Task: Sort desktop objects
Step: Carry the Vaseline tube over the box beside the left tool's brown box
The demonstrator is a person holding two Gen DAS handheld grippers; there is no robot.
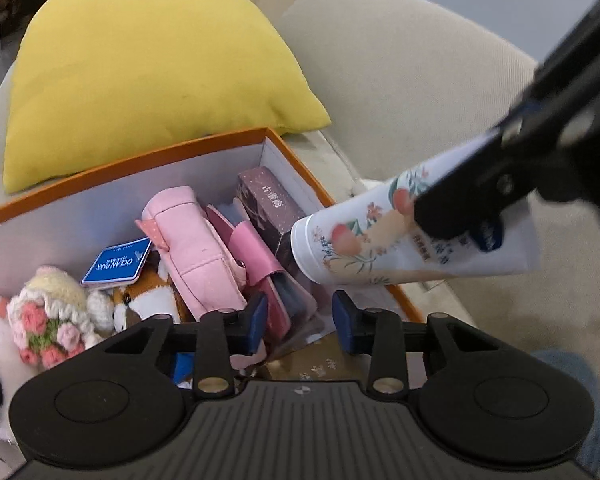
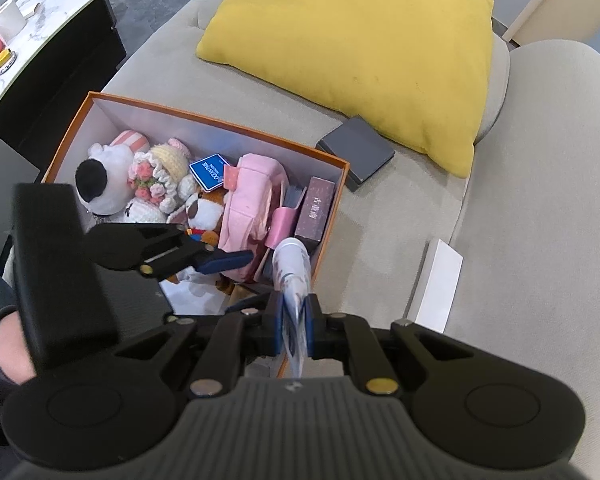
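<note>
Sofa (image 2: pixel 380 208): box (image 1: pixel 300 160) rim under tube (image 2: pixel 296 264), right fingers clamped; left fingers (image 1: pixel 260 316) apart, empty.

Your beige sofa (image 2: pixel 380 240) carries the orange box (image 2: pixel 332 204), a yellow cushion (image 2: pixel 360 48), a grey case (image 2: pixel 356 152) and a white card (image 2: pixel 440 284).

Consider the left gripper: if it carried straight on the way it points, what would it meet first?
Probably the pink folded wallet lying in the orange cardboard box, just ahead of the left gripper; its jaws hold nothing. Depth is uncertain here.
</note>
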